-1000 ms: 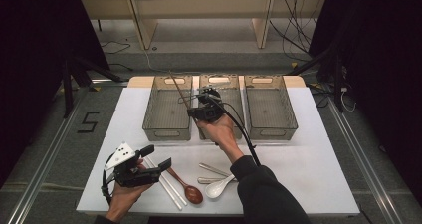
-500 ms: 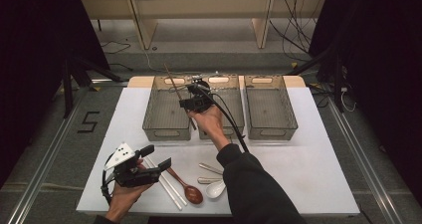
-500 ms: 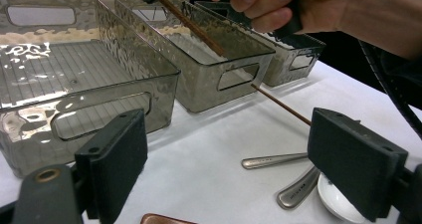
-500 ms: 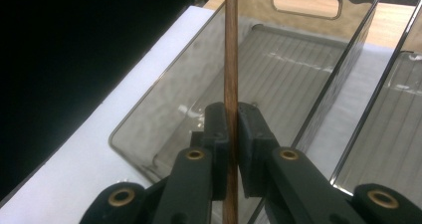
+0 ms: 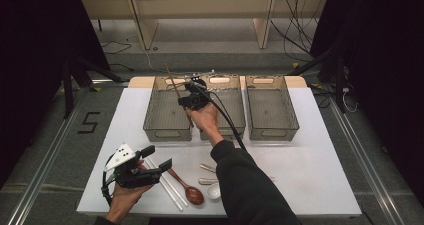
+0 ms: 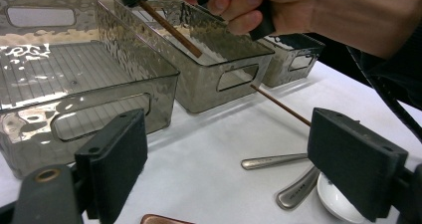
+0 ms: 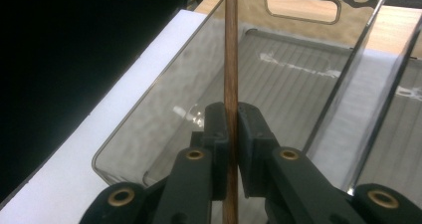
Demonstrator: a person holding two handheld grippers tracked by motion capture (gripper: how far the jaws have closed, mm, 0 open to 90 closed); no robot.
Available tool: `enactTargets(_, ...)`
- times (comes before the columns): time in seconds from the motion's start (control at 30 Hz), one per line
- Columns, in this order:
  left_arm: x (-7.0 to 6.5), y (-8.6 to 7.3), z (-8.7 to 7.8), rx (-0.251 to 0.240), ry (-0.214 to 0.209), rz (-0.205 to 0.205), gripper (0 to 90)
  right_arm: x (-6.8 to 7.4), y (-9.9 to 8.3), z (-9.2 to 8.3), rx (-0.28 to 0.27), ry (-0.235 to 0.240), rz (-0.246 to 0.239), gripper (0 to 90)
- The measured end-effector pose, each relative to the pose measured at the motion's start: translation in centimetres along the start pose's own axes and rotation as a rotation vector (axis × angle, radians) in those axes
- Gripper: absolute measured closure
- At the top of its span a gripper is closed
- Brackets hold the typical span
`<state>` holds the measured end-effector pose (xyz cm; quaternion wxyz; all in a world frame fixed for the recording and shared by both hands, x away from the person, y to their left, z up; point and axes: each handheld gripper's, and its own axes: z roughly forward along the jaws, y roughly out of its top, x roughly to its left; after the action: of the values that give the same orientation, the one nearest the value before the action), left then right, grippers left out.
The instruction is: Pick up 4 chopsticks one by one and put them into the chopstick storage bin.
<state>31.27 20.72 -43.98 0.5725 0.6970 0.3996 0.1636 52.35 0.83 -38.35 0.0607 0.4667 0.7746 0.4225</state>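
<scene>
Two hand-held grippers work at a white table [image 5: 310, 150]; the right one grips a brown chopstick above the leftmost of three bins.

Right gripper [image 7: 230, 134]: its two black jaws are pressed together on the thin brown chopstick [image 7: 230, 59], which runs straight up between them in the right gripper view. Seen from above, the stick slants across the left smoky clear bin [image 5: 167, 116], with the middle bin [image 5: 235, 120] and right bin [image 5: 270, 107] in a row beside it. Left gripper [image 5: 156, 158]: jaws spread wide with nothing between them, held low at the near left of the table. Just beside it lie two white chopsticks [image 5: 167, 185], a brown spoon [image 5: 187, 189], a white spoon [image 5: 214, 191] and metal cutlery handles [image 6: 273, 160].
</scene>
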Motion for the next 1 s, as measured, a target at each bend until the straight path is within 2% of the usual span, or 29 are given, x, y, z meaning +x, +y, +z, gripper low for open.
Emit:
enactTargets(0.23,0.0,0.0,0.0,0.0,-0.001,-0.001,15.4,0.7,0.5,0.8,-0.005,0.0,-0.001,84.3)
enactTargets(0.57,0.0,0.0,0.0,-0.002,-0.003,-0.002,15.4,0.6,0.2,1.9,0.01,-0.015,0.007,84.2)
enactTargets(0.83,-0.1,0.0,0.0,-0.002,-0.004,-0.003,15.4,0.5,0.3,2.2,0.002,-0.017,0.015,84.1)
enactTargets(1.0,0.0,0.0,0.0,-0.003,-0.004,-0.001,15.4,0.9,0.4,2.5,0.007,-0.016,0.013,84.0)
